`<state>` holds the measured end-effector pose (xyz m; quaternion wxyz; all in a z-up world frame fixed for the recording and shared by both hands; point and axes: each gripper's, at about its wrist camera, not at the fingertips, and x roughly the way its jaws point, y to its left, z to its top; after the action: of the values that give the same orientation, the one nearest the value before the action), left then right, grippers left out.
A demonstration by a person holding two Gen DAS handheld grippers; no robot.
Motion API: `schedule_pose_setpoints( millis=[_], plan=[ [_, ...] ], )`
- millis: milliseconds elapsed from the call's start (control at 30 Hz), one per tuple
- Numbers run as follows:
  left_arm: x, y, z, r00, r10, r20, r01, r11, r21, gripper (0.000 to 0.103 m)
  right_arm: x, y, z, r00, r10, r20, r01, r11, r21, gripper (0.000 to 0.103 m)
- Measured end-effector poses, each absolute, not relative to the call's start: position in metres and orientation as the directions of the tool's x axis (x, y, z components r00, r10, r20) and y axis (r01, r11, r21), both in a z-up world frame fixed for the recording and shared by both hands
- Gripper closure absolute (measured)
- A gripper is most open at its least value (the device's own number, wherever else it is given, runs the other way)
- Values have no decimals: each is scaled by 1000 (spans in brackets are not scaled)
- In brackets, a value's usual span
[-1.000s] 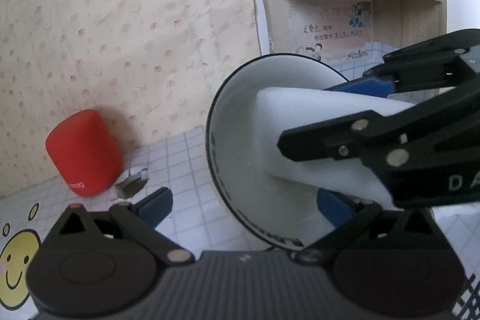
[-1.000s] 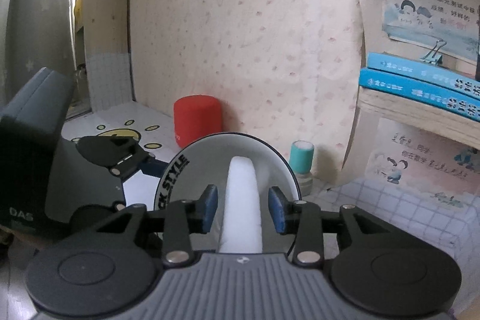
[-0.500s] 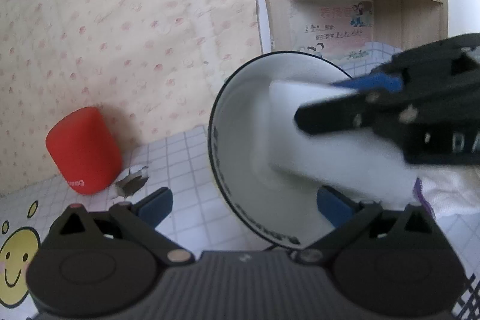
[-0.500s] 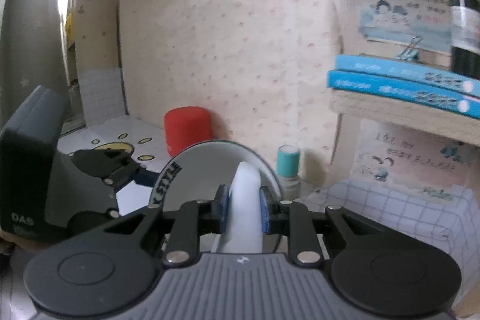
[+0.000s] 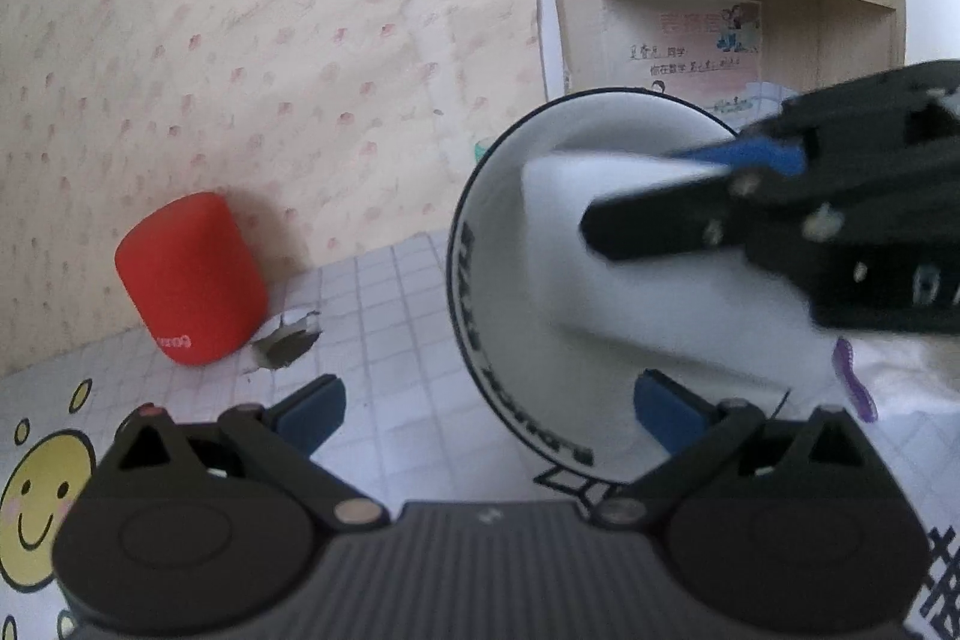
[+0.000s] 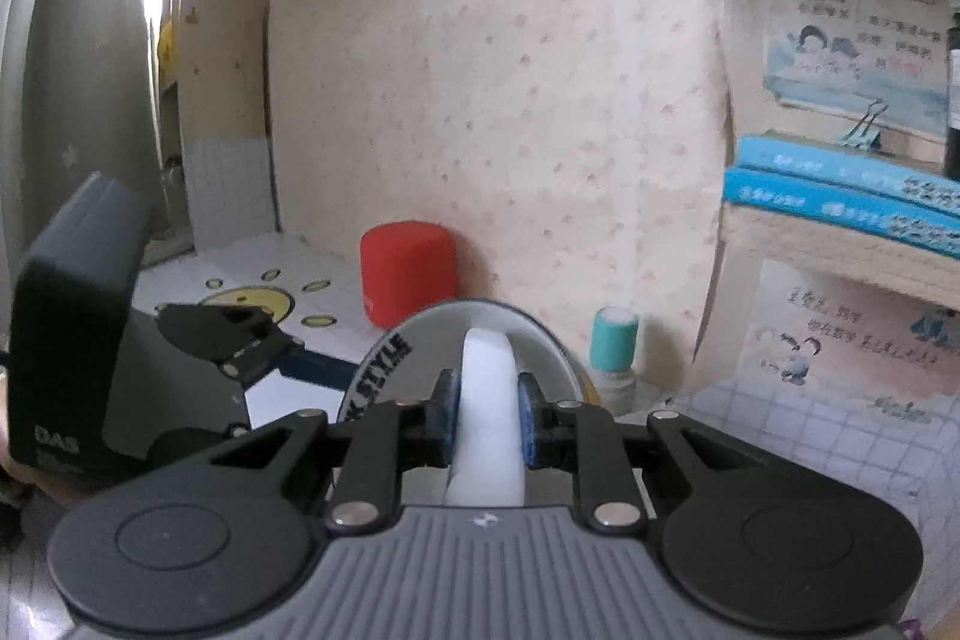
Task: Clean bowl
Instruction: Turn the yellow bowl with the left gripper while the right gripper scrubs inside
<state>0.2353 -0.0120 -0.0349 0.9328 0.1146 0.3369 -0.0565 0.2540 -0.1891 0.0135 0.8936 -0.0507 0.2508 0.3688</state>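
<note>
From my left wrist camera I see the bowl [image 5: 510, 244] tipped up on its side over the checked tablecloth [image 5: 390, 316], its white inside facing right, with the left gripper [image 5: 489, 409] spread wide: one blue pad stands clear on the left, the other sits close under the bowl's lower wall, and I cannot tell whether it touches. The right gripper [image 5: 708, 196] reaches in from the right (blurred here), pushing a white sponge [image 5: 576, 232] against the bowl's inside. A red cylinder [image 5: 189, 280] stands against the wallpaper behind. From my right wrist camera, the right gripper [image 6: 489, 415] has just been closing and its blue pads now squeeze the sponge [image 6: 486, 400] between them, its far end inside the bowl [image 6: 420, 334]. The left gripper's body shows at the left, and a teal-capped bottle [image 6: 613, 352] stands just behind the bowl.
</note>
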Motion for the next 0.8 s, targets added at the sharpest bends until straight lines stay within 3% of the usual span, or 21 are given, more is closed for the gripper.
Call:
schedule_pose_setpoints(
  millis=[400,800],
  plan=[
    [221,-5,-34,770,19,-637,120,977,175,0,253,-179,10,531,708,-465,-730,661,174,85],
    [209,3,-34,761,49,-647,58,988,143,0,246,-169,11,547,682,-485,-749,658,80,85]
  ],
)
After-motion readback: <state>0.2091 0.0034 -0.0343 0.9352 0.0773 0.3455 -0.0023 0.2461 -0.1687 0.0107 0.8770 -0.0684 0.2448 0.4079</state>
